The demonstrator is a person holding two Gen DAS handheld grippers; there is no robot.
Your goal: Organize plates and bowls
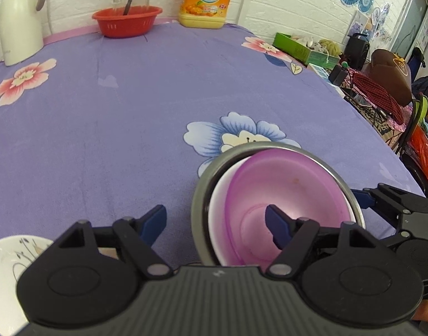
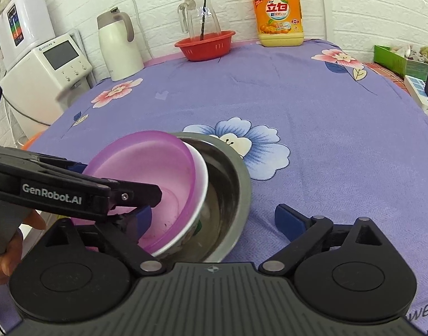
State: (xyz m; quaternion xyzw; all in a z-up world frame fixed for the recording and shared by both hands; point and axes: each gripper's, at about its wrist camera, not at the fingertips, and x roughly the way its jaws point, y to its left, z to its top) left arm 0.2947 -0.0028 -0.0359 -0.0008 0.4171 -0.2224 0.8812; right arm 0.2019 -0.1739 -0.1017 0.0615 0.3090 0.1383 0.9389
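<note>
Purple floral tablecloth, detergent jug and red basket at the wall | steel bowl mid-table nests a tilted white bowl and purple bowl | left gripper spread wide, one finger inside | right gripper open, empty.
</note>
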